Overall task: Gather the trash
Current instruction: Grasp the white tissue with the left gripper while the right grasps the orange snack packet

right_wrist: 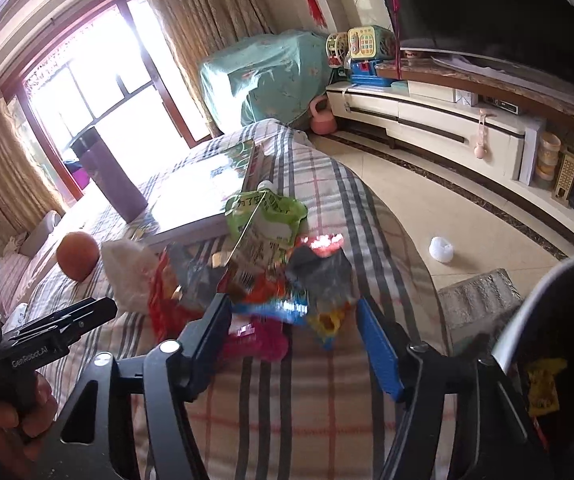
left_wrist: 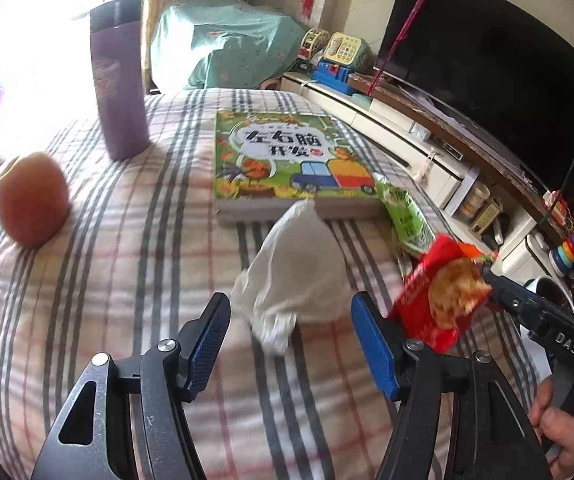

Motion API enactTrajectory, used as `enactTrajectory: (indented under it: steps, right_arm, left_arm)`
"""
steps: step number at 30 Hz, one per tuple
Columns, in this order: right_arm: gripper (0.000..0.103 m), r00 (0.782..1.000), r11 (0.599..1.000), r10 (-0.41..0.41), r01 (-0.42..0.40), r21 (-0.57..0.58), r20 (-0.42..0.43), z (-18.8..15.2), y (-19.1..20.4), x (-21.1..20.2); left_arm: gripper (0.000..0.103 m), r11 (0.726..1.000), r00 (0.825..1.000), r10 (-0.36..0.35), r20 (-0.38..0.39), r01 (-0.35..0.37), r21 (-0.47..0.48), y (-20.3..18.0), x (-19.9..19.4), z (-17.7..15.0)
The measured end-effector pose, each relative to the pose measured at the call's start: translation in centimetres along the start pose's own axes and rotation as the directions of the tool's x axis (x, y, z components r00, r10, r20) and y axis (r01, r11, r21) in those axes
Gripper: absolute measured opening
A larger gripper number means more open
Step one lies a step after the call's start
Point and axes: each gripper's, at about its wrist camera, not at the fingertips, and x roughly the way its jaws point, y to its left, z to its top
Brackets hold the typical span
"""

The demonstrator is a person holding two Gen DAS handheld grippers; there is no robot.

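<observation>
Plainly, you are in the gathering step: both tools are down on the checked-cloth desk (left_wrist: 127, 280) among the litter, and nothing in hand has yet gone into the bin (right_wrist: 535, 300), the dark white-rimmed container at four o'clock in the right wrist view, which already shows a yellow wrapper inside. Your left gripper (left_wrist: 291, 332) has its fingers part-way apart, with the crumpled white bag (left_wrist: 299, 272) filling the gap from pad to pad. Whether the pads bear on it I cannot tell. Your right gripper (right_wrist: 293, 324) straddles a heap of wrappers (right_wrist: 287, 292) in red, grey, blue and pink. Its fingers are also part-way apart; one pad touches the heap, the other sits just beside it, and blur leaves a firm grip undecided. The green pouch (right_wrist: 265, 220) lies at twelve o'clock from that heap, against the corner of the picture book (left_wrist: 287, 156). In my judgement the next move calls for a confirmed pinch on each load, then a carry toward four o'clock to the bin without shedding loose pieces. The orange (left_wrist: 33, 200) and purple flask (left_wrist: 119, 80), at nine and eleven o'clock, do not look like trash and should be left. The left wrist view alone shows the red packet (left_wrist: 435, 300) tilted against the right tool's tips. The right wrist view alone shows the bin's contents and a white scrap (right_wrist: 441, 249) on the floor at three o'clock.
</observation>
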Motion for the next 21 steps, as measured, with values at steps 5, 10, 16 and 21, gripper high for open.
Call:
enactTrajectory:
  steps: [5,10,16,21]
  right_arm:
    - [0.026,0.999,1.000,0.016,-0.016,0.008,-0.034,0.7,-0.1,2.1]
    - [0.002,0.998,0.999,0.046,-0.046,-0.001,-0.052,0.3,0.2,2.6]
    - [0.000,0.996,0.997,0.079,-0.080,-0.012,-0.045,-0.6,1.1,1.3]
    - [0.000,0.992,0.992,0.118,-0.120,-0.036,-0.047,-1.9,2.5,-0.6]
  left_arm:
    - [0.050,0.999,1.000,-0.025,-0.016,0.025,0.024,0.0,2.7,0.6]
    - [0.035,0.998,1.000,-0.016,-0.010,0.017,0.058,-0.6,3.2,0.5]
    - [0.032,0.999,0.999,-0.031,-0.011,0.032,0.038,-0.5,1.0,-1.1]
    - [0.031,0.998,0.999,-0.053,-0.003,0.053,0.023,-0.3,-2.7,-3.2]
